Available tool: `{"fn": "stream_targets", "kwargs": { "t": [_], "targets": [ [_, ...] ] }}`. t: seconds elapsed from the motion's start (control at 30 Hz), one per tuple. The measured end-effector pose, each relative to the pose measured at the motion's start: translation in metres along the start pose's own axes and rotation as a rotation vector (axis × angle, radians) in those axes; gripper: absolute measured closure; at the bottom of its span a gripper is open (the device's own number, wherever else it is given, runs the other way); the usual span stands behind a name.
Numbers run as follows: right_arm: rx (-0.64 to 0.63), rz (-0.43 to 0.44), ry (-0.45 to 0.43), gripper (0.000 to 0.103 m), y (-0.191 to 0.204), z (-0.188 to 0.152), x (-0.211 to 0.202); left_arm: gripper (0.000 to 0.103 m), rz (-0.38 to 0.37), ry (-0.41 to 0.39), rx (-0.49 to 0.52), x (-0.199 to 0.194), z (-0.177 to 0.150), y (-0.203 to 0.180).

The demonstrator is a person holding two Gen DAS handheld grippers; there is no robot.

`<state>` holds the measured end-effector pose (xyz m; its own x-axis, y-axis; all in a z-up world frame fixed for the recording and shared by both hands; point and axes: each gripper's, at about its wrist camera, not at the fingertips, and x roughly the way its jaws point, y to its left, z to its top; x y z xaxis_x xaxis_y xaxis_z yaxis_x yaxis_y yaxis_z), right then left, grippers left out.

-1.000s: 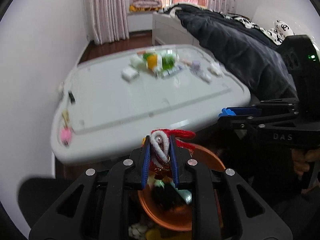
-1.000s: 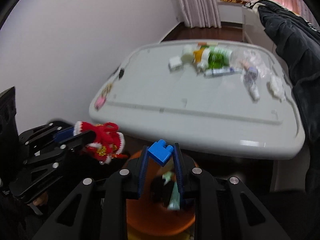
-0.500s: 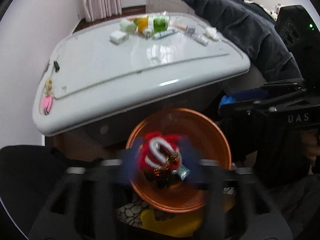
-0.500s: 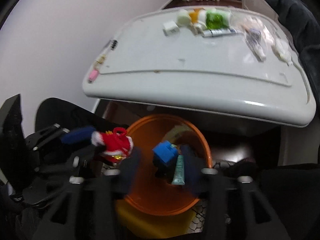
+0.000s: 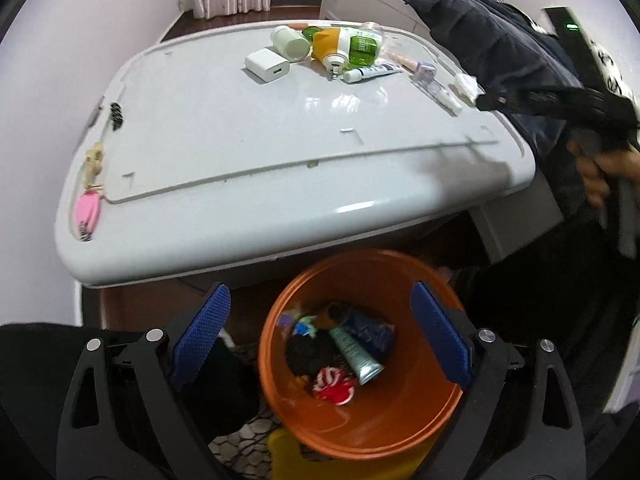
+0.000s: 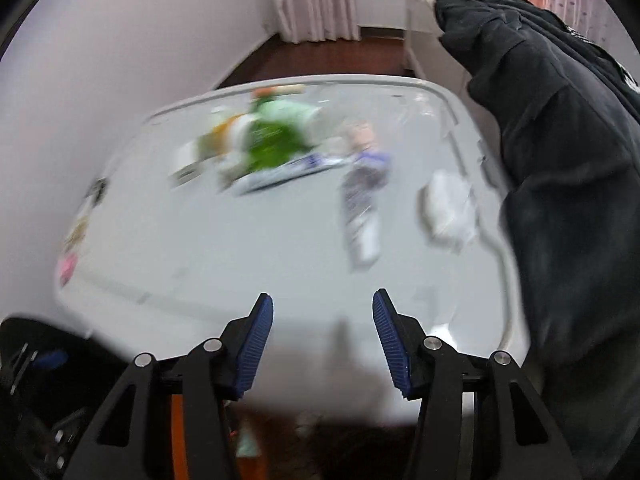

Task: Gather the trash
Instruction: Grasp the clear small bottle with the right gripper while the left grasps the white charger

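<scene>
while the left hand-held gripper gapes empty, red ornament in orange bin

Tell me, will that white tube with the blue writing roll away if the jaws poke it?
Probably a little. The white tube lies on its side on the white table, and its cap end looks round, so it may roll. Its body looks soft, so it would likely squash when squeezed. It seems light.
</scene>
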<state>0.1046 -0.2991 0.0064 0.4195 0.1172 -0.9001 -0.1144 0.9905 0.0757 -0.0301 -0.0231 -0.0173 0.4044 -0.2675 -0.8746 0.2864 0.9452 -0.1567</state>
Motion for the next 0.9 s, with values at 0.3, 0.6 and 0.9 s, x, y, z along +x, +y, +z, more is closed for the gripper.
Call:
{"fn": "stream_targets", "kwargs": {
  "t": [0.3, 0.6, 0.9],
  "targets": [
    [0.004, -0.054, 0.124, 0.079, -0.016, 0.061, 0.094, 0.014, 0.041, -0.032, -0.038, 0.023, 0.057, 0.003],
    [-0.032, -0.053, 0.072, 0.08, -0.013, 0.046, 0.071, 0.014, 0.138, -0.108, -0.17, 0.077, 0.164, 0.036],
    [0.012, 0.007, 0.037, 0.079, -0.026, 0.048, 0.054, 0.014, 0.184, -0.082, -0.307, 0.146, 0.232, 0.058]
  ]
}}
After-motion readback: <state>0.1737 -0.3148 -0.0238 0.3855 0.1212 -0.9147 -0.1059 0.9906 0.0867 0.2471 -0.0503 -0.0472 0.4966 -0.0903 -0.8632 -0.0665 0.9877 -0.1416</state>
